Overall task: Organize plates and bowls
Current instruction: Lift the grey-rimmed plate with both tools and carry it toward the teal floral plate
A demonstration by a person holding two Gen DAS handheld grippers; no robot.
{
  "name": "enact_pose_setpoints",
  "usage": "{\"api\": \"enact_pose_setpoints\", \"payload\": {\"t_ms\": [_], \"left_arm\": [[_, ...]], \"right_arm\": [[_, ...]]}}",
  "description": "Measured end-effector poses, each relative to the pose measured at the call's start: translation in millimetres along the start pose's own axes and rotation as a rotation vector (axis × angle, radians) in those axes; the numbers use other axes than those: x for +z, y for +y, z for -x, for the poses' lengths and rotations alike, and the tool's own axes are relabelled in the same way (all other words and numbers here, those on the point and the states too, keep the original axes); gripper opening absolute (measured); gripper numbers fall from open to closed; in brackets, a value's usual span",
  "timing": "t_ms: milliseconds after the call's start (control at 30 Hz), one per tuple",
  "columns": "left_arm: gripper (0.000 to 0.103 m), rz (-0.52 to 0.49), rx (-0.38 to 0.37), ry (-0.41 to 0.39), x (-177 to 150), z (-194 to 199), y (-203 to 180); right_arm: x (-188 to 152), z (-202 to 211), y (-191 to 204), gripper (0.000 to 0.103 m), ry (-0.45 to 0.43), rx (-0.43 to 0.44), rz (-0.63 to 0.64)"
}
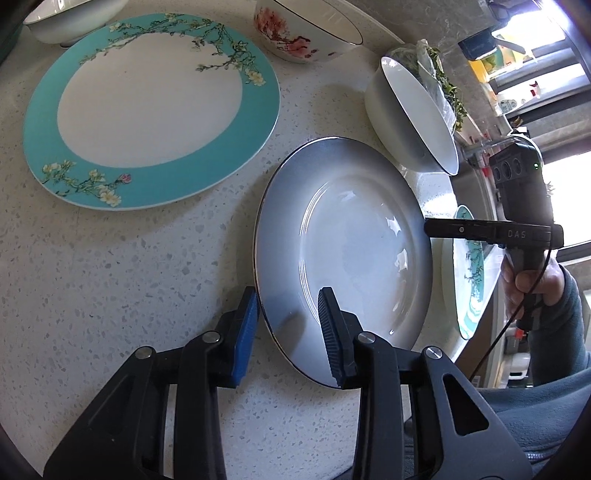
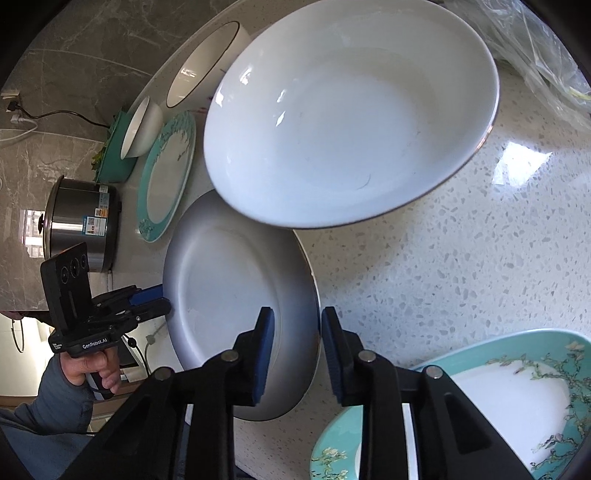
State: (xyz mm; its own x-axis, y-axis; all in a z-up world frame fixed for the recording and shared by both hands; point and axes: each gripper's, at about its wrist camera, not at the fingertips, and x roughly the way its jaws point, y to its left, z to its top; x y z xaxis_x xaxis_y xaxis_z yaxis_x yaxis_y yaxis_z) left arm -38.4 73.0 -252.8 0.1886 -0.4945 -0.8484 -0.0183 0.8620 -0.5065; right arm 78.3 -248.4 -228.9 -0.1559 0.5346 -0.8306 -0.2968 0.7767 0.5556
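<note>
grey plate (image 1: 347, 236) flat on counter, centre | teal plate (image 1: 147, 107) flat, beside it | white bowl (image 2: 347, 114) upright, overlapping grey plate's rim | floral bowl (image 1: 306, 31) upright behind

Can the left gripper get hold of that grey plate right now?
Probably yes. The left gripper is open and already straddles the near rim of the grey plate, one finger outside and one over it; nothing lies between.

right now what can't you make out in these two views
- Left tool: open astride the grey plate's rim; whether its pads touch is unclear in either view.
- Right tool: same doubt at the opposite rim.
- Second teal plate: cut off by the right view's edge and hidden behind the tool.
- Bagged greens: blurred by plastic.
- Cooker label: too small to read.
</note>
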Motion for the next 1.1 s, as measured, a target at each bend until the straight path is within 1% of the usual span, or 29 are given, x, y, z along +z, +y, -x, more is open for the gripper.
{"api": "enact_pose_setpoints", "payload": {"t_ms": [100, 167, 233, 267, 300, 333, 367, 433, 533, 600, 633, 700, 1100], "left_arm": [[0.031, 0.0, -0.008, 0.007, 1, 1, 3], [0.031, -0.016, 0.006, 0.014, 1, 1, 1], [0.03, -0.024, 0.017, 0.015, 1, 0, -1], [0.03, -0.02, 0.014, 0.014, 1, 0, -1], [0.03, -0.013, 0.013, 0.011, 1, 0, 0], [0.03, 0.001, 0.013, 0.003, 2, 1, 2], [0.03, 0.013, 0.013, -0.002, 2, 2, 4], [0.03, 0.032, 0.013, -0.005, 4, 3, 7], [0.03, -0.002, 0.057, -0.005, 5, 5, 3], [0.023, -0.025, 0.095, -0.006, 5, 4, -1], [0.022, -0.03, 0.103, -0.006, 5, 4, -2], [0.02, -0.027, 0.1, -0.011, 6, 4, -1], [0.019, -0.041, 0.128, -0.02, 8, 3, -6]], "right_arm": [[1, -1, 1, 0.03, 0.014, -0.008, -0.005], [3, -4, 7, 0.03, 0.034, -0.038, 0.016], [3, -6, 11, 0.031, 0.034, -0.063, 0.021], [4, -6, 11, 0.029, 0.034, -0.069, 0.022], [4, -6, 10, 0.023, 0.032, -0.071, 0.016], [4, -7, 8, 0.02, 0.03, -0.07, 0.007], [3, -7, 6, 0.018, 0.03, -0.064, -0.004], [3, -8, 6, 0.018, 0.03, -0.057, -0.002], [2, -10, 8, 0.018, 0.038, -0.056, 0.005], [2, -10, 8, 0.018, 0.032, -0.057, 0.0], [2, -10, 8, 0.018, 0.03, -0.057, -0.005], [2, -10, 7, 0.018, 0.026, -0.057, -0.012], [-7, -5, 7, 0.019, -0.008, -0.073, -0.029]]}}
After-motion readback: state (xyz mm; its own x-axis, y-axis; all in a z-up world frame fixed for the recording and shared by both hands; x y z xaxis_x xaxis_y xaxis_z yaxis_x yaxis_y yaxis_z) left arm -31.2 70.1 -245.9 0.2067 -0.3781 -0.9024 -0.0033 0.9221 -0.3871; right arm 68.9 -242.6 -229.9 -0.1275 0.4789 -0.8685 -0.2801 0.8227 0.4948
